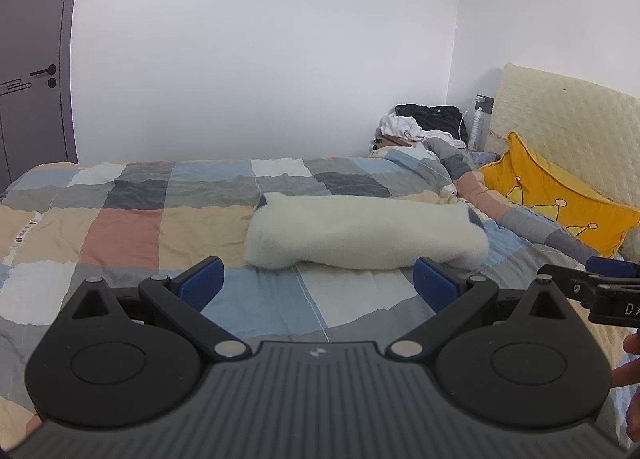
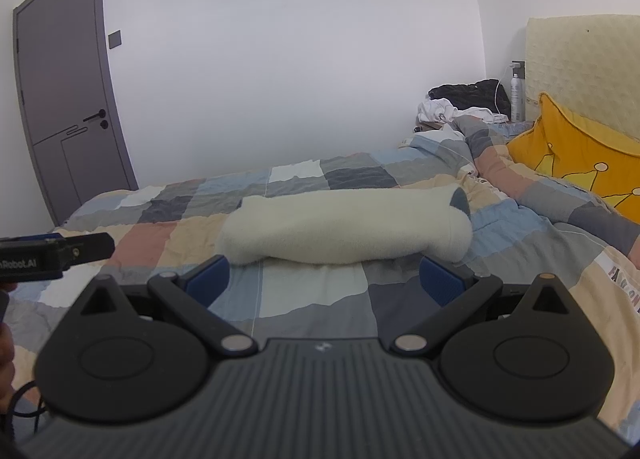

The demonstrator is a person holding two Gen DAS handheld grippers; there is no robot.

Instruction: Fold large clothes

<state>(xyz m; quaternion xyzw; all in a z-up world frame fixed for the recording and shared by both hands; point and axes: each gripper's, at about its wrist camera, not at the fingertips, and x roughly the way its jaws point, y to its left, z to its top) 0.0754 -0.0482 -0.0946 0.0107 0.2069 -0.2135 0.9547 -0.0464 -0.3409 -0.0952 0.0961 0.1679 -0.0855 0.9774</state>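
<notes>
A cream fleece garment lies folded into a long thick bundle across the checked quilt on the bed; it also shows in the right wrist view, with a grey patch at its right end. My left gripper is open and empty, just in front of the bundle, apart from it. My right gripper is open and empty, also just short of the bundle. The right gripper shows at the right edge of the left wrist view. The left gripper shows at the left edge of the right wrist view.
A yellow crown cushion leans on the padded cream headboard at the right. A heap of dark and white clothes and a spray bottle stand in the far corner. A grey door is at the left.
</notes>
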